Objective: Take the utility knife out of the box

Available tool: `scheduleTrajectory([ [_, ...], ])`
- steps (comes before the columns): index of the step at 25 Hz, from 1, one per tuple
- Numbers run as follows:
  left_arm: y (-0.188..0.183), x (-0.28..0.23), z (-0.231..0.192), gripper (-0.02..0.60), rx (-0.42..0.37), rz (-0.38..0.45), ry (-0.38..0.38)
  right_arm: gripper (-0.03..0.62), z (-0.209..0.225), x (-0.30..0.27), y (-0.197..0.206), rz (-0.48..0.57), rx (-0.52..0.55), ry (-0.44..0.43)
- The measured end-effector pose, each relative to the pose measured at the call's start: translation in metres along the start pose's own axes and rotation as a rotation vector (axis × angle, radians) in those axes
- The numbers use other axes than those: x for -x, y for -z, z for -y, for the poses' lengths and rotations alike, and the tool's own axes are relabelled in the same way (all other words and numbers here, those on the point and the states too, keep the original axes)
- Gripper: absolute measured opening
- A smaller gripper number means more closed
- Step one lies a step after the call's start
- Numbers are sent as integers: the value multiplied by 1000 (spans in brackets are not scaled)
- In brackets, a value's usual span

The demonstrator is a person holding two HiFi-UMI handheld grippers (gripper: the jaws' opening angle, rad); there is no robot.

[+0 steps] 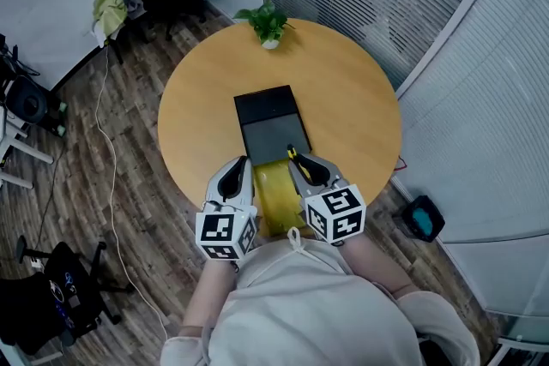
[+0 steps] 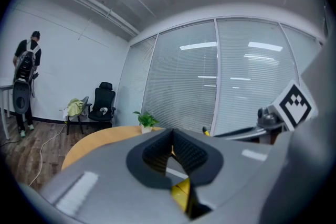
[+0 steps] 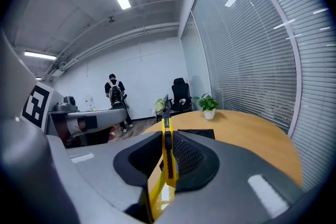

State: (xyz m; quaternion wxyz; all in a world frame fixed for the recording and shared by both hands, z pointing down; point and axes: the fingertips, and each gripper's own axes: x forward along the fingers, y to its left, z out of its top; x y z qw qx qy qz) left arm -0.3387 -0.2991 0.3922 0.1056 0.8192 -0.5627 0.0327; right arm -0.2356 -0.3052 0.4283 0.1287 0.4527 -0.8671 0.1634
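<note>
- Currently your right gripper (image 3: 169, 159) is clenched on the utility knife (image 3: 166, 136). The yellow-and-black body stands on edge between the pads, with its nose poking out past them.
- In the head view the knife sits above the near end of the open black box (image 1: 267, 107), clear of the box floor. I judge the removal nearly complete; only a set-down remains.
- Your left gripper (image 2: 173, 157) has its jaws drawn together. A yellow sliver runs between the pads, so it looks clamped on the edge of the yellow tray (image 1: 279, 193) lying between your two grippers.
- Risk: the pinch is on the knife's narrow faces only. A quick wrist roll could pivot it in the pads or let it drop onto the tray.
- Risk: the two grippers are just beside each other. Swinging the knife leftward could strike the left one.
- Risk: lifting your left hand while it is clamped would drag the tray toward the near rim of the table (image 1: 206, 99).
- Blade position cannot be made out, so treat the nose as sharp and keep it pointed away from your body.
- Set it down on bare tabletop, away from the plant (image 1: 268, 23).
</note>
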Motion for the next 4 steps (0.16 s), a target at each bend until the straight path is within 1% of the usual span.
scheduleTrajectory([
  [4, -1, 1, -2, 6, 1, -1, -7, 64, 0, 1, 0, -4, 0, 12],
])
